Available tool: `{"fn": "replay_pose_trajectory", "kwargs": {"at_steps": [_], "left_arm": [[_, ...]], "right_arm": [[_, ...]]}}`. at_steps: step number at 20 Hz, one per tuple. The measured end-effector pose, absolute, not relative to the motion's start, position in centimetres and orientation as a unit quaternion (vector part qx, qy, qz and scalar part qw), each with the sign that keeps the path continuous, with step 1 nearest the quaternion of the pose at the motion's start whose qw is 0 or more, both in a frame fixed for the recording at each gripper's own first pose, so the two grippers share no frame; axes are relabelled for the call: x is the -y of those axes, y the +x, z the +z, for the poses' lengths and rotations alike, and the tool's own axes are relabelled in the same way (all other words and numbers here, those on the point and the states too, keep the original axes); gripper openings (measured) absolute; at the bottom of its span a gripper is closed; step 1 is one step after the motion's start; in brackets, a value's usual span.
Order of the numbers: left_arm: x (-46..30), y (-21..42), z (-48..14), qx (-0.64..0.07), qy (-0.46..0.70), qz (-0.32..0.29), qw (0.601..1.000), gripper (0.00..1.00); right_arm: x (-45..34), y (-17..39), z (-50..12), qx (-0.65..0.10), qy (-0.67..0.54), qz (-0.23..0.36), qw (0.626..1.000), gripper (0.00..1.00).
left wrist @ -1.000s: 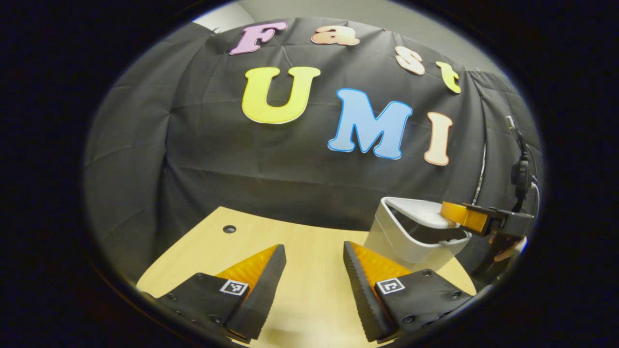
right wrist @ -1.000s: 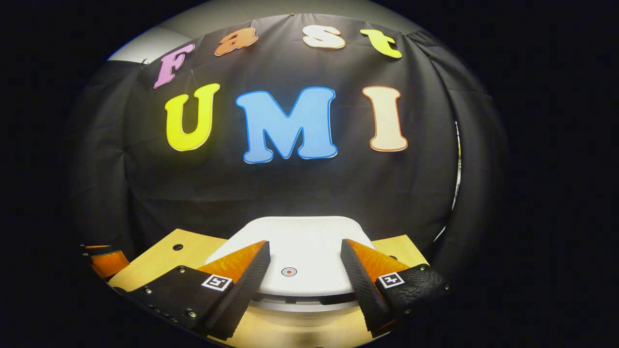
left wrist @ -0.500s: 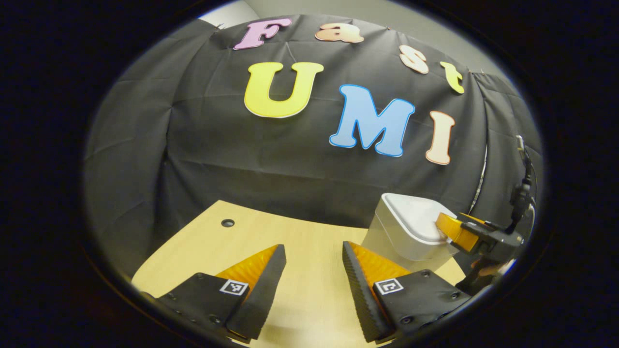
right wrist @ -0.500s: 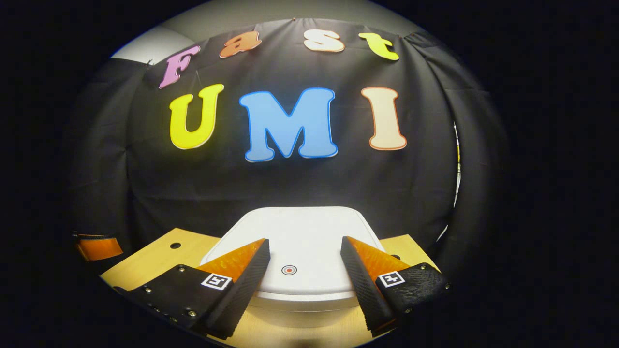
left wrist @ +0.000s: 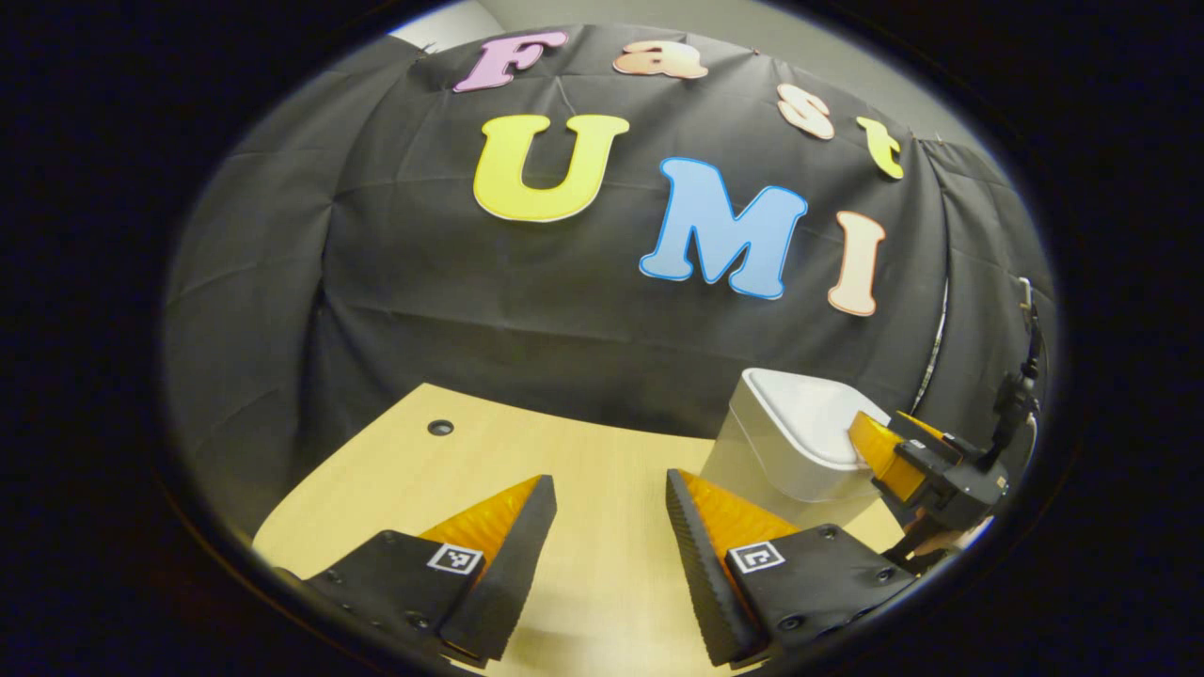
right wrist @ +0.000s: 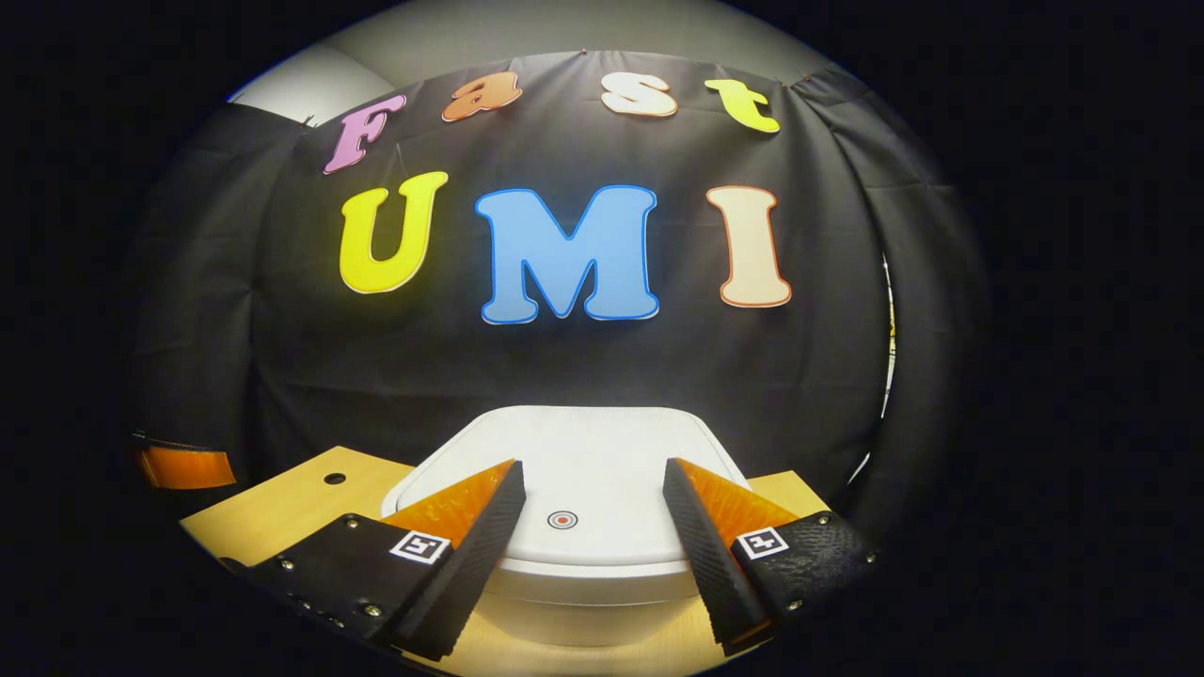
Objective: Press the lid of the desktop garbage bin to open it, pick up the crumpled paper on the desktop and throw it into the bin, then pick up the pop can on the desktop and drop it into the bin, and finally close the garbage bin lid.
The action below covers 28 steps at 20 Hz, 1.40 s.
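Your right gripper [right wrist: 591, 494] sits directly over the front part of the white desktop garbage bin [right wrist: 564, 602]. Its jaws are spread wide, one finger to each side of the small red ring mark [right wrist: 562, 519] on the lid [right wrist: 583, 451], and they pinch nothing. From this angle you cannot tell whether the fingertips touch the lid or hang just above it. The lid lies flat and closed on the bin body, with no gap visible along its front edge.

In the left gripper view, the same bin [left wrist: 767, 465] stands at the far right of the light wooden desktop [left wrist: 527, 451], close to the black cloth wall [left wrist: 527, 310]. Your right gripper [left wrist: 898, 451] appears there at the bin's near right corner, level with the lid [left wrist: 809, 423], with a part of the hand holding it just visible below it.

Your left gripper [left wrist: 611, 527] is held low over the bare desktop, well apart from the bin and to its left. Its jaws are spread and hold nothing. A small round hole [left wrist: 439, 428] marks the desktop near its far left edge; it also shows in the right gripper view [right wrist: 334, 478].

An edge of the left gripper [right wrist: 183, 467] shows at the far left of the right gripper view.
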State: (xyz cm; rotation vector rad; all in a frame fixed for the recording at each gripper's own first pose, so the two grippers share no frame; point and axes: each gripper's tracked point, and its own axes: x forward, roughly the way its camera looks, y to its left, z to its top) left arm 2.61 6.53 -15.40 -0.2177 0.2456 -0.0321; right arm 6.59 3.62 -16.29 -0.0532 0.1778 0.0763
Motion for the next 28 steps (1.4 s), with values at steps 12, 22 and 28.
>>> {"fn": "replay_pose_trajectory", "kwargs": {"at_steps": [12,22,28], "left_arm": [[-6.0,2.4,-13.8,-0.107,-0.088,-0.027,0.990,0.77],[-6.1,1.9,-6.7,-0.033,-0.060,-0.030,0.997,0.81],[-6.7,-0.4,-2.4,0.007,-0.031,-0.024,0.999,0.77]], "right_arm": [[-3.7,6.8,-15.8,-0.071,-0.009,0.036,0.997,0.94],[-4.4,3.7,-8.0,-0.045,-0.005,0.037,0.998,0.94],[-4.0,0.6,-3.5,-0.018,0.017,0.038,0.999,0.94]]}}
